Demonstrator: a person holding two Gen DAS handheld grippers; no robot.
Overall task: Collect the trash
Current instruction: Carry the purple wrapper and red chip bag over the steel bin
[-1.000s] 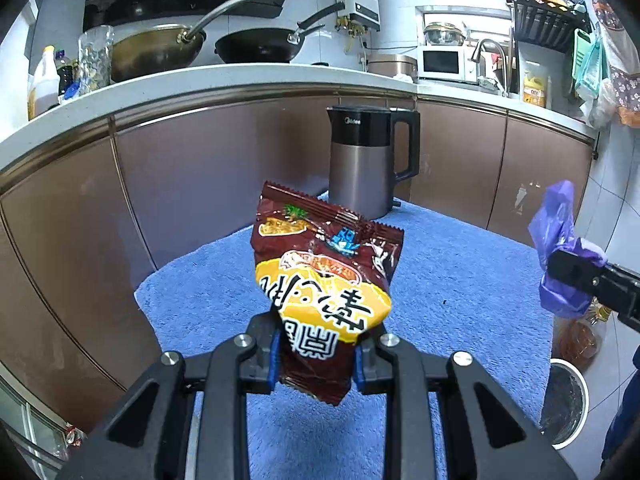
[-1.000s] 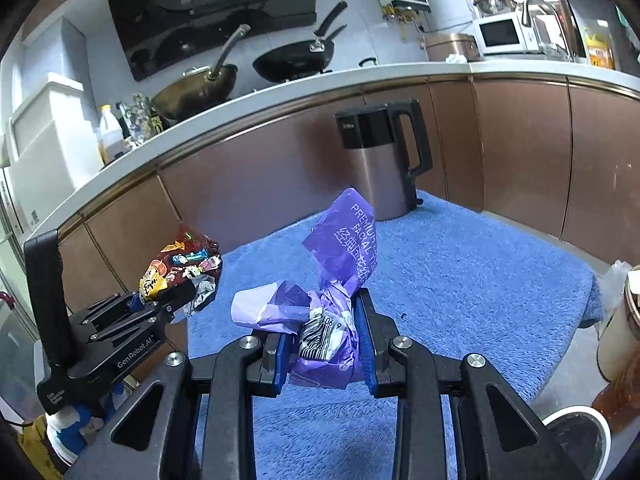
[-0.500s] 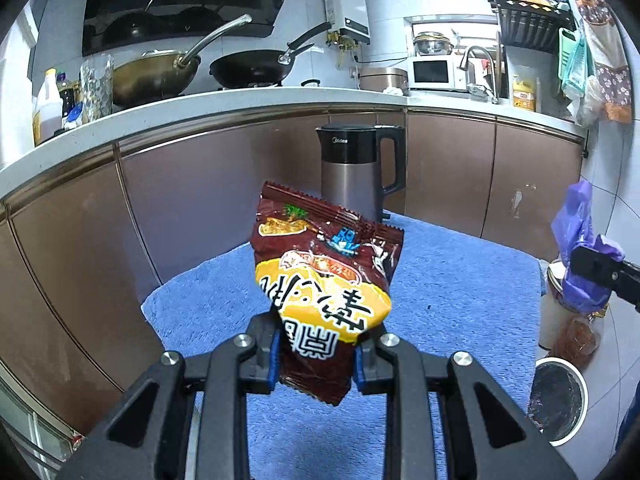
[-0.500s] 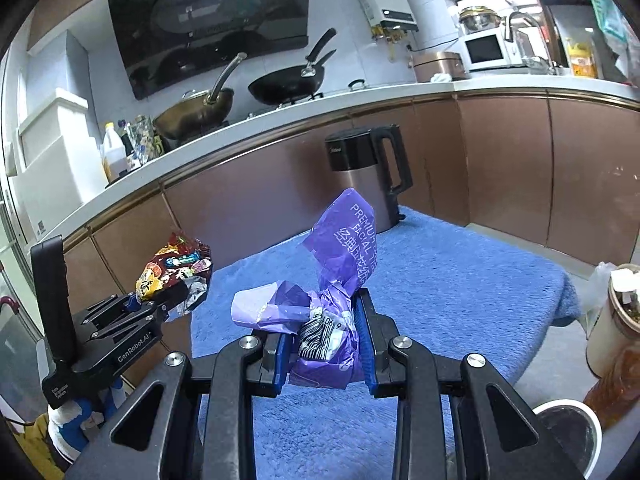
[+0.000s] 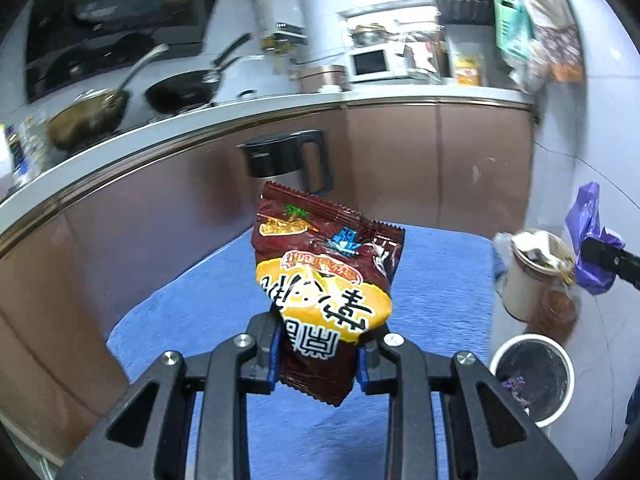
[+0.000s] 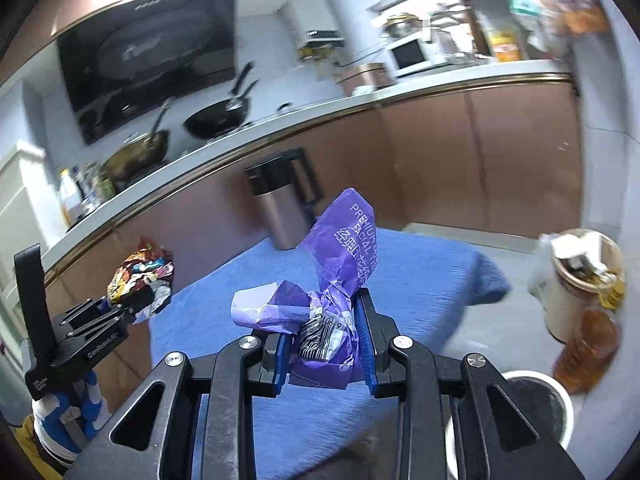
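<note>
Holding trash in both grippers above a blue towel-covered surface (image 5: 432, 280) in a kitchen.

Beyond both grippers runs the brown-fronted kitchen counter (image 6: 460, 80); an electric kettle (image 6: 280, 204) stands on the far part of the blue surface ahead of them. Low and to the right of each gripper, on the floor, sits a white-rimmed trash bin (image 5: 534, 378), with a cream canister (image 5: 528, 276) just beyond it. The left gripper (image 5: 318, 356) is clamped on the lower end of a brown and yellow snack packet (image 5: 326, 280), which stands upright above its fingers. The right gripper (image 6: 326, 350) pinches a crumpled purple tissue wrapper (image 6: 340, 264), also raised off the surface.
</note>
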